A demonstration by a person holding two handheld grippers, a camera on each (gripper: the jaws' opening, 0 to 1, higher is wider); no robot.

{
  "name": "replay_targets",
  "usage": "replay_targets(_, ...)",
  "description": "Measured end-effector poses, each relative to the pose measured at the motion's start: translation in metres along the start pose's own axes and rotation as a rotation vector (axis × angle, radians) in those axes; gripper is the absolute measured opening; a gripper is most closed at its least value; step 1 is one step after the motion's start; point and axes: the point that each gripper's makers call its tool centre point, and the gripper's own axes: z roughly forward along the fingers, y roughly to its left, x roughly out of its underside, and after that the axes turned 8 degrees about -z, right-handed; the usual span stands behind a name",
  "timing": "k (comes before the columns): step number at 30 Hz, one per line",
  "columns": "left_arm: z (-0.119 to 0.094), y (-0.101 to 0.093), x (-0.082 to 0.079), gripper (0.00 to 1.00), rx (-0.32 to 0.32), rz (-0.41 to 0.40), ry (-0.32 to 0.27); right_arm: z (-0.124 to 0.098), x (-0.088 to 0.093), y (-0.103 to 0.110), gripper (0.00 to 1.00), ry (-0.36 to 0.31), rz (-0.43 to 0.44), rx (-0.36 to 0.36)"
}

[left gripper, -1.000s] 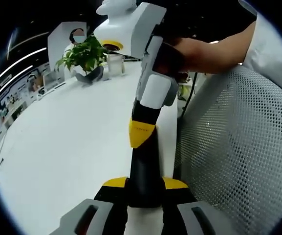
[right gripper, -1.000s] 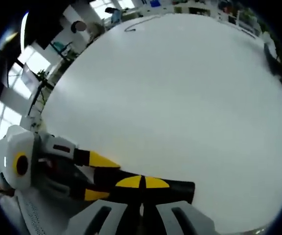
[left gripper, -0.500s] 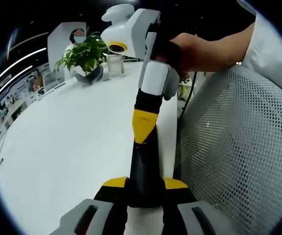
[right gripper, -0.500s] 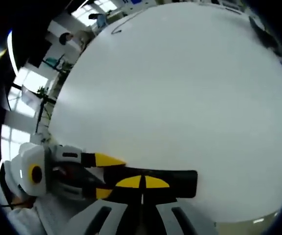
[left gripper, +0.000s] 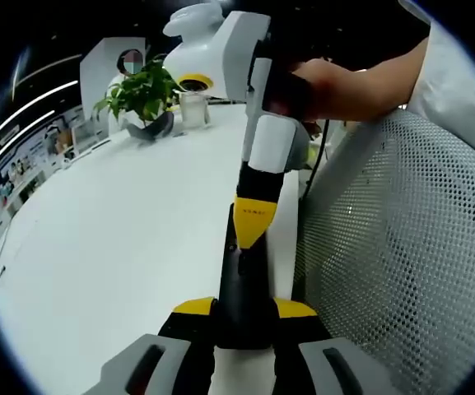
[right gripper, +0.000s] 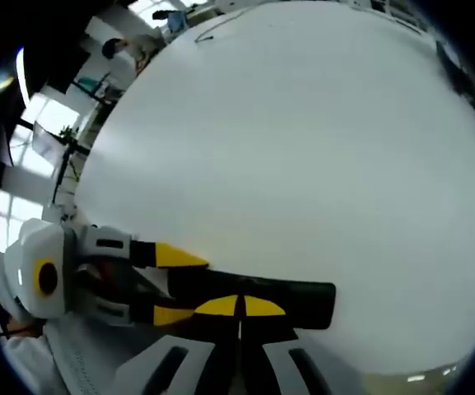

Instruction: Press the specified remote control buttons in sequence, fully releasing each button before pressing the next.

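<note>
Your left gripper (left gripper: pixel 244 329) clamps the long black plastic remote control (left gripper: pixel 244 284) at 6 o'clock. Your right gripper (left gripper: pixel 252 222), jaws together (yellow tips), has dropped from half a second ago onto its face: a press is likely beginning.

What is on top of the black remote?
In the left gripper view, the right tool's yellow tip rests on the black remote, covering the button beneath. The left tool grips its near end. Other buttons are too dark to make out.
</note>
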Motion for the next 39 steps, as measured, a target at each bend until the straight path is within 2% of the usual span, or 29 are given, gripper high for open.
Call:
replay_targets(10, 0.0006, -0.0002, -0.0001, 0.25, -0.001, -0.001, -0.002, 0.0000, -0.0007, -0.0031, 0.00, 0.000, 0.023, -0.023)
replay_targets(20, 0.0008, -0.0006, -0.0003, 0.24, -0.003, 0.007, 0.004, 0.0000, -0.0013, -0.0051, 0.00, -0.007, 0.126, -0.092)
replay_targets(32, 0.0011, -0.0002, -0.0001, 0.24, 0.000, -0.004, 0.001, -0.0001, -0.0014, -0.0042, 0.00, -0.011, 0.109, -0.094)
replay_targets(35, 0.0011, -0.0001, -0.0001, 0.24, -0.001, -0.009, 0.001, -0.0006, -0.0016, -0.0050, 0.00, -0.017, 0.155, -0.125)
replay_targets(39, 0.0015, 0.0001, -0.0004, 0.25, -0.003, -0.010, -0.007, -0.0007, -0.0016, -0.0035, 0.00, -0.017, 0.146, -0.123)
